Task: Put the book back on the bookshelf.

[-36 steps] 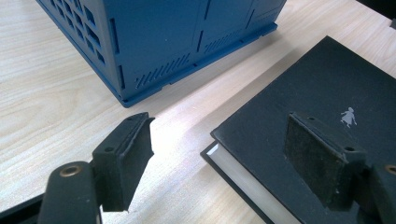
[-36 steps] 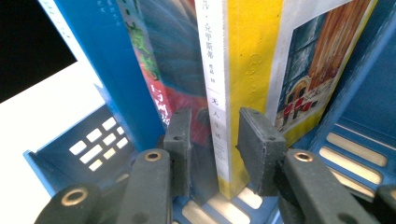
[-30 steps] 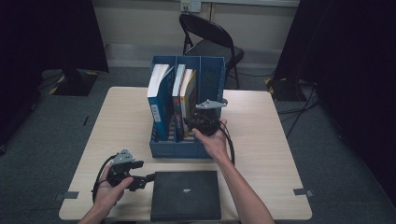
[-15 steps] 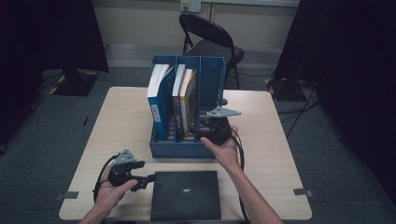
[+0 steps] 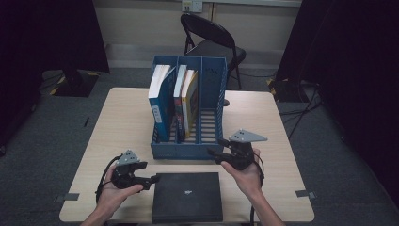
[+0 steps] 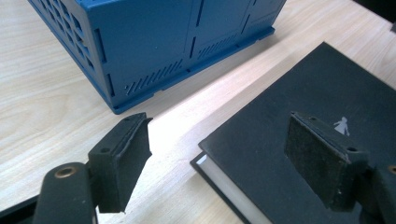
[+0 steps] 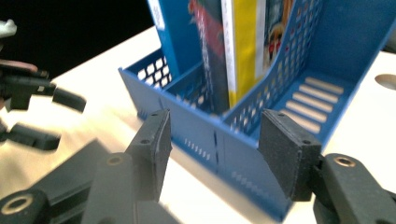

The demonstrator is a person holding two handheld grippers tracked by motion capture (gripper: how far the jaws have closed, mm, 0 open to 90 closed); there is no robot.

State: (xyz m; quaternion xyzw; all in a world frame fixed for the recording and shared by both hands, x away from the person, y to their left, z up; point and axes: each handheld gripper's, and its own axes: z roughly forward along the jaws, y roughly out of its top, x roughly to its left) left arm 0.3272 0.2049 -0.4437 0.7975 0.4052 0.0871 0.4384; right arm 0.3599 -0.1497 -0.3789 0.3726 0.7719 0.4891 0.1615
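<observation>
Black book's (image 6: 299,116) white page edge in left gripper view.

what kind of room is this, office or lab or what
Probably a lab or studio set up for recording, not a lived-in office: dark curtains hang at both sides, a lone folding chair stands behind one small table, and the floor is grey carpet.

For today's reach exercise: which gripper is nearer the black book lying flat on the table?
Left. The left gripper has its open jaws right at the black book's left edge; the right gripper hangs open above its far right corner.
</observation>
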